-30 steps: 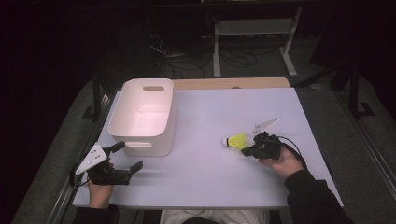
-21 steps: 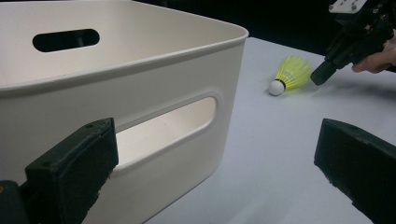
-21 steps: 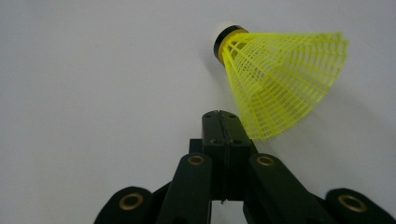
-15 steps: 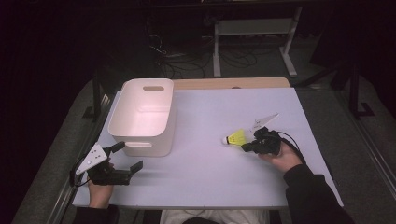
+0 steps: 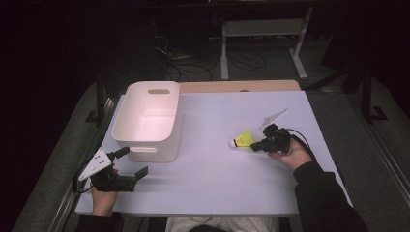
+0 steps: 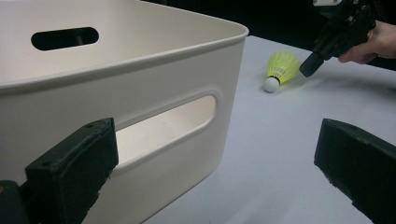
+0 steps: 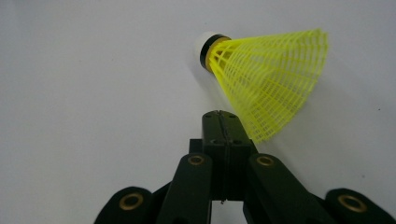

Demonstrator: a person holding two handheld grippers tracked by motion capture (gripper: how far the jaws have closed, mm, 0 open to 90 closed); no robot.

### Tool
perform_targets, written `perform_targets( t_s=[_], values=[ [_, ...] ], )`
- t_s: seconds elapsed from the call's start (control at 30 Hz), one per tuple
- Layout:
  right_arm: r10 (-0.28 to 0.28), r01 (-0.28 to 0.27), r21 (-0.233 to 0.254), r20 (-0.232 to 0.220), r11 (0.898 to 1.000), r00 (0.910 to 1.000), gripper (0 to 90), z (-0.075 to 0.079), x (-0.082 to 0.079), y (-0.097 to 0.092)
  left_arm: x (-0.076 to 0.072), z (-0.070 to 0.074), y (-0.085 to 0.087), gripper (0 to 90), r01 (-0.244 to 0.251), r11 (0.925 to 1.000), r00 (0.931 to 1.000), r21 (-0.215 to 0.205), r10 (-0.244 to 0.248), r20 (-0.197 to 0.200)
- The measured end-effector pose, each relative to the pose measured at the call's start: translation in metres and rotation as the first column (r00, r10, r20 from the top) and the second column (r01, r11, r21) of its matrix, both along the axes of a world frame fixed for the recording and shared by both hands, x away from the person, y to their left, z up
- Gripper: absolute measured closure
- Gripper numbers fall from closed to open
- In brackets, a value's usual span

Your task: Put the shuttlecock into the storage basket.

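A yellow shuttlecock (image 5: 243,139) with a white cork lies on its side on the white table (image 5: 217,188), right of centre. My right gripper (image 5: 255,147) is shut, its tips right beside the mesh skirt. In the right gripper view the jaws of my right gripper (image 7: 220,116) are pressed together with nothing between them, and the shuttlecock (image 7: 266,79) lies just past them to the right. My left gripper (image 5: 131,163) is open at the front left, just in front of the white bin (image 5: 126,108). The left gripper view shows the shuttlecock (image 6: 281,69) and the right gripper (image 6: 308,70) beyond the bin (image 6: 187,44).
The bin is empty, with handle slots in its short walls. A wooden strip (image 5: 241,86) runs along the table's far edge. Dark floor, cables and a metal stand (image 5: 261,29) lie beyond it. Bare tabletop lies between the bin and the shuttlecock.
The right hand, its gripper and the shuttlecock sit a touch farther from me than before. The left gripper has not moved.
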State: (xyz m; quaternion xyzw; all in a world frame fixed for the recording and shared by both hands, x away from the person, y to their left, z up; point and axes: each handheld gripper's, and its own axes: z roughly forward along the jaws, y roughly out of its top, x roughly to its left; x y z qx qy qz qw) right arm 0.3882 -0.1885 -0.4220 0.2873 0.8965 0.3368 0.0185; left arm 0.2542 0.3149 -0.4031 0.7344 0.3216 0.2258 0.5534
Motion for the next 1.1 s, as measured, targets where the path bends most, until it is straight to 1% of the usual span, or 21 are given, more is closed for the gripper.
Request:
perform_targets(
  t_s=[0.03, 0.07, 0.1, 0.23, 0.3, 0.4, 0.47, 0.5, 0.53, 0.57, 0.6, 0.83, 1.07, 1.1],
  values=[
    [0.001, -0.001, -0.006, -0.002, 1.0, 1.0, 88.5, 0.002, 0.003, 0.001, 0.0, 0.0, 0.0, 0.0, 0.0, 1.0, 1.0, 0.0, 0.0, 0.0],
    [0.001, -0.001, -0.006, -0.002, 1.0, 1.0, 88.5, 0.002, 0.003, 0.001, 0.0, 0.0, 0.0, 0.0, 0.0, 1.0, 1.0, 0.0, 0.0, 0.0],
    [0.002, -0.002, -0.014, 0.003, 1.0, 1.0, 88.5, 0.006, 0.008, 0.001, 0.0, 0.0, 0.0, 0.0, 0.001, 1.0, 1.0, 0.001, -0.001, 0.0],
    [-0.001, 0.001, -0.011, 0.009, 1.0, 1.0, 88.5, 0.015, 0.016, 0.001, 0.0, 0.0, 0.0, 0.0, 0.001, 1.0, 1.0, 0.001, -0.001, -0.001],
    [0.001, -0.001, -0.006, 0.004, 1.0, 1.0, 88.5, 0.018, 0.018, 0.001, 0.0, 0.0, 0.0, 0.0, 0.002, 1.0, 1.0, 0.002, -0.002, -0.001],
    [0.006, -0.006, -0.019, -0.005, 1.0, 1.0, 88.5, 0.019, 0.021, 0.002, 0.0, 0.0, 0.0, 0.0, 0.003, 1.0, 1.0, 0.002, -0.003, -0.002],
    [0.009, -0.01, -0.018, -0.007, 1.0, 0.9999, 88.5, 0.018, 0.022, 0.002, 0.0, 0.0, 0.0, 0.0, 0.003, 1.0, 1.0, 0.002, -0.003, -0.002],
    [0.015, -0.015, -0.021, -0.021, 1.0, 0.9997, 88.5, 0.016, 0.024, 0.002, 0.0, 0.0, 0.0, 0.0, 0.003, 1.0, 1.0, 0.0, -0.003, -0.001],
    [0.015, -0.015, -0.021, -0.021, 1.0, 0.9997, 88.5, 0.016, 0.024, 0.002, 0.0, 0.0, 0.0, 0.0, 0.003, 1.0, 1.0, 0.0, -0.003, -0.001],
    [0.023, -0.024, -0.022, -0.033, 0.999, 0.9992, 88.5, 0.013, 0.025, 0.002, 0.0, 0.0, 0.0, 0.0, 0.002, 1.0, 1.0, 0.0, -0.002, -0.001],
    [0.025, -0.026, -0.023, -0.034, 0.999, 0.9991, 88.5, 0.012, 0.025, 0.002, 0.0, 0.0, 0.0, 0.0, 0.003, 1.0, 1.0, 0.001, -0.003, -0.002],
    [0.015, -0.016, -0.02, -0.051, 1.0, 0.9986, 88.5, 0.007, 0.029, 0.001, 0.0, 0.0, 0.0, 0.0, 0.004, 1.0, 1.0, 0.001, -0.004, -0.002],
    [0.011, -0.014, -0.041, -0.068, 0.999, 0.9976, 88.5, -0.001, 0.035, 0.004, 0.0, 0.0, 0.0, 0.0, 0.005, 1.0, 1.0, 0.002, -0.005, -0.002],
    [0.007, -0.01, -0.049, -0.073, 0.999, 0.9973, 88.5, -0.002, 0.038, 0.006, 0.0, 0.0, 0.0, 0.0, 0.006, 1.0, 1.0, 0.002, -0.006, -0.003]
  ],
)
